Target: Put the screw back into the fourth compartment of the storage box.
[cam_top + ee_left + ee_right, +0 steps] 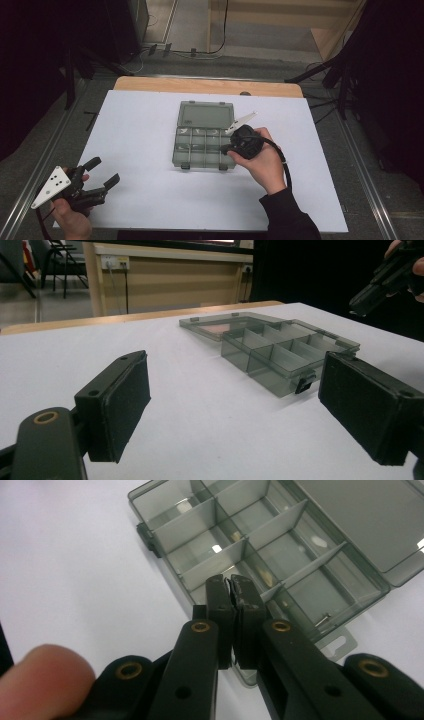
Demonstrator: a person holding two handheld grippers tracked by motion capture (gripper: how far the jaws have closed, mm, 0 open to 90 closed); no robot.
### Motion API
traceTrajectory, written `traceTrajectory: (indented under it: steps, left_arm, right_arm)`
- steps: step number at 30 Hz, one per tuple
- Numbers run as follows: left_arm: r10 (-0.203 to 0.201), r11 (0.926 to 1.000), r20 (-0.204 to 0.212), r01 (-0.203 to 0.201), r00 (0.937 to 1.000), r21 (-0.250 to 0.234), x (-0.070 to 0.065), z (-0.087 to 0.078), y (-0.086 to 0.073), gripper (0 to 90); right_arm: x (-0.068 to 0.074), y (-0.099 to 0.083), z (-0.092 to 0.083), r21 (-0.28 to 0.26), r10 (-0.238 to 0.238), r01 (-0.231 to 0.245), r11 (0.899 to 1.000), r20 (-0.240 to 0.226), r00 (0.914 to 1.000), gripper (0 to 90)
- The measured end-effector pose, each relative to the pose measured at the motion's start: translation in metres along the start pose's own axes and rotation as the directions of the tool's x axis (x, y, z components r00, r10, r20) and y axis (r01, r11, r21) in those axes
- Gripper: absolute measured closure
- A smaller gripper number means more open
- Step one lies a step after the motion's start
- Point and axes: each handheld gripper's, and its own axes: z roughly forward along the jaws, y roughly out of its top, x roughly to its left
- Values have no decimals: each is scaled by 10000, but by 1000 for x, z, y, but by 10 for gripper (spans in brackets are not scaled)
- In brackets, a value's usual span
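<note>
Organizer box (pixel 205 134): smoky grey see-through plastic, glossy, light glints on dividers and lid; latches at its front edge opaque dark plastic. Table top (pixel 145 150): matt white sheet, smooth, paper-like, no glare. Far edge of table: bare light wood strip (pixel 207 86), smooth. Right gripper (pixel 230 587): black plastic arms, slight sheen, brass-coloured metal bushings at the pivots; pads dull, scuffed near the tips. Left gripper (pixel 100 172): same black plastic; its pads (pixel 127 400) matt, fine-textured, rubbery-looking. Three-cornered plate (pixel 51 186) on it: flat, light grey, matt. Sleeve (pixel 287 215): dark cloth.
</note>
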Motion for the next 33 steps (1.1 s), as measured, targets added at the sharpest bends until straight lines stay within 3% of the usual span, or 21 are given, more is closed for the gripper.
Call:
traceTrajectory:
  steps: [33]
  left_arm:
    - [11, 10000, -6, -11, 10000, -2, 1, 0, 0, 133]
  right_arm:
    - [-40, 17, 22, 566, 493, -525, 9970, 570, 9972, 898]
